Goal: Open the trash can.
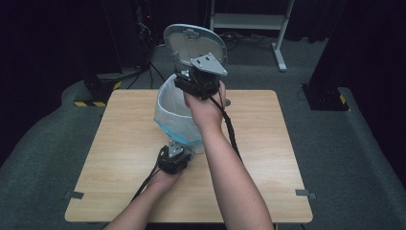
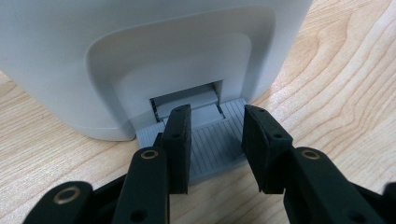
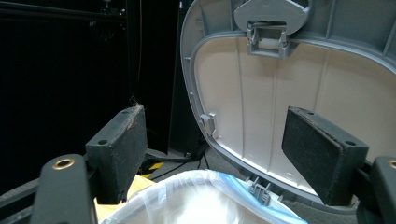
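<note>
I see the pedal bin [image 1: 178, 112] at mid worktop [image 1: 119, 163], lid [image 1: 194, 45] up. My left claw [image 2: 212, 135] sits low at the bin's front w/ jaws apart over the grey pedal [image 2: 210, 147] (contact unclear). My right claw [image 3: 212, 149] is open, above the bag-lined rim, facing the lid's underside.

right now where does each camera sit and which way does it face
High view: above the person's side, looking forward and down on the table; both forearms show.
Left gripper view: low over the table, facing the pedal of the bin; open jaws.
Right gripper view: raised, facing the open lid; open jaws.
Shared: high and right views both show the lid.
</note>
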Demonstrator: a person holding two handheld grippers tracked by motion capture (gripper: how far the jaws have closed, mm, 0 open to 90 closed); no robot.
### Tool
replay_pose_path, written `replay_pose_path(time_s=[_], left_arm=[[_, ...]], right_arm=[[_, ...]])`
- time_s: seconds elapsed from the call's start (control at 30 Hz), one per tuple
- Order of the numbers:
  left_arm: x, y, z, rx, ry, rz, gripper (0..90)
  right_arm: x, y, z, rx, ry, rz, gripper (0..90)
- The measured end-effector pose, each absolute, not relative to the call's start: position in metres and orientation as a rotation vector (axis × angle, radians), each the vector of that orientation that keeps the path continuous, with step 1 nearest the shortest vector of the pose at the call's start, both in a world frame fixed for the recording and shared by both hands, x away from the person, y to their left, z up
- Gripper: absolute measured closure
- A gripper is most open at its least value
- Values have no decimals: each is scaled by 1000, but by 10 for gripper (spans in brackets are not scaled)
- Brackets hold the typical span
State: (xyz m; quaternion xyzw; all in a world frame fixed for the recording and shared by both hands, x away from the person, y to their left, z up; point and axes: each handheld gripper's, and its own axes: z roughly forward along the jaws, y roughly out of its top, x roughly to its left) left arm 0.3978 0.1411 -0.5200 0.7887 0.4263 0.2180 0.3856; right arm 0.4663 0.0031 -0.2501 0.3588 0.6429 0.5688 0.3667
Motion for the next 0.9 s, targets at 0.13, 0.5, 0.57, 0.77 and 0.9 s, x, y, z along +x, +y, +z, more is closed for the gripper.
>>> replay_pose_path(time_s=[0.13,0.5,0.57,0.77,0.9], left_arm=[[398,141,-520,2008,1084,560,624],[398,141,-520,2004,1084,565,623],[398,140,-520,2001,1085,563,623],[398,140,-521,1993,1087,563,622],[398,140,-521,1992,1088,573,621]], right_arm=[[465,4,-251,918,1663,1449,221],[456,-1,-253,894,1664,1444,230],[454,-3,-254,894,1664,1446,235],[447,-7,-258,886,1662,1443,237],[439,-13,-261,880,1660,1447,240]])
